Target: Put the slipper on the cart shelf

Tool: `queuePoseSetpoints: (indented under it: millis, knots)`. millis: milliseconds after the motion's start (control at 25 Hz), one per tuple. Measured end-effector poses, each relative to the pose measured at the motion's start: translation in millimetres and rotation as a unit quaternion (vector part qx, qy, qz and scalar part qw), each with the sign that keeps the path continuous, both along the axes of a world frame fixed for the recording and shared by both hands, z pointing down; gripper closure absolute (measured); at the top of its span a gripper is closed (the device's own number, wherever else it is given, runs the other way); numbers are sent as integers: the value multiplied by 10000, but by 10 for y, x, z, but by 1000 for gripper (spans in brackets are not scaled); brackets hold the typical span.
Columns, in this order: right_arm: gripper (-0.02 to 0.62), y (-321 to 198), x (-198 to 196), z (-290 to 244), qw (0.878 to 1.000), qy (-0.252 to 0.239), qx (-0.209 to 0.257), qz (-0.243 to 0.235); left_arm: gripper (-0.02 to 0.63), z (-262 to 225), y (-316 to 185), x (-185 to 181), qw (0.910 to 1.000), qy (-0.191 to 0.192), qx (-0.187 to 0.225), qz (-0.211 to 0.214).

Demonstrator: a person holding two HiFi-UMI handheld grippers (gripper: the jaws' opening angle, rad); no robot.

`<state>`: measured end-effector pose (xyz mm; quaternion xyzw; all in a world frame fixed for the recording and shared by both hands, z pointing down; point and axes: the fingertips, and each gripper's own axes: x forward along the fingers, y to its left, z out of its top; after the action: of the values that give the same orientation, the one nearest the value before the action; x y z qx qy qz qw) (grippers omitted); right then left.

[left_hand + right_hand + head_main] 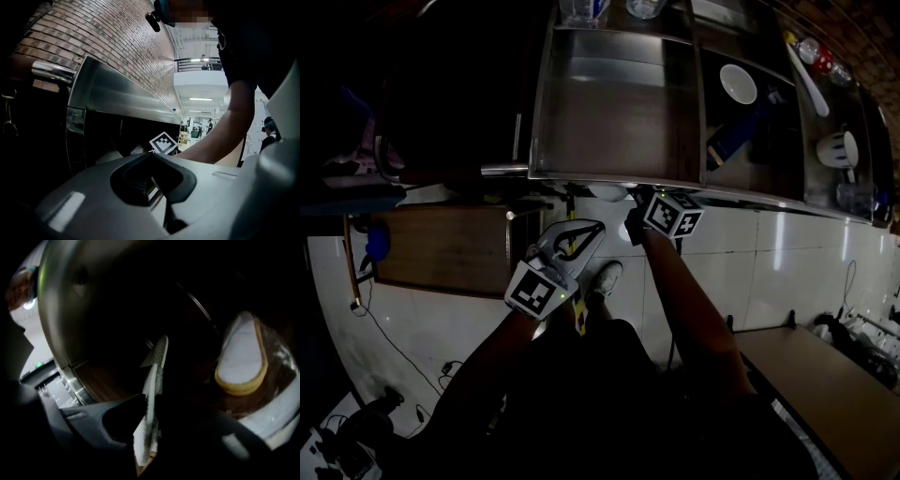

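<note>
The steel cart [609, 103] stands in front of me with its lower shelf in deep shadow. My right gripper [150, 404] is shut on a white slipper [157, 366], held edge-on and reaching in under the cart's top tray. In the head view, the right gripper's marker cube [673, 214] sits at the cart's front edge; its jaws are hidden below the rim. A second slipper [241, 359], with a white insole and tan rim, lies on the lower shelf to the right. My left gripper [572, 239] hangs short of the cart, jaws together, with nothing in it.
A white bowl [738, 82], a blue bottle [731, 139] and a cup [839, 150] sit in the cart's right-hand section. A wooden board [441, 248] lies left, and a wooden table [825, 384] stands at lower right. My shoe [605, 277] stands on the white tiles.
</note>
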<state>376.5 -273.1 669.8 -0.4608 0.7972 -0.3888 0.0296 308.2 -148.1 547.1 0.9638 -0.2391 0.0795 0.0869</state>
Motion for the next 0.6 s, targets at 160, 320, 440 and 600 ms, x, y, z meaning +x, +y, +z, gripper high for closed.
queuePoseSetpoints:
  millis: [160,320,440,600]
  knots:
    - [526,-65,4,-93,9971,525,551,-21,601,23,-8,38,10000,-9,-25,42]
    - [514,-116,13,-67,9891,1185,876,-43,601,13,-20,44,10000,6,1,46]
    - [508,-184,86,-86,9825,1580,975,147,601,23,-24,42,10000,27,-37,34]
    - [488,-265,191,-115,9749,1904,1080,411,601,60,9,48,10000,45,-70,22]
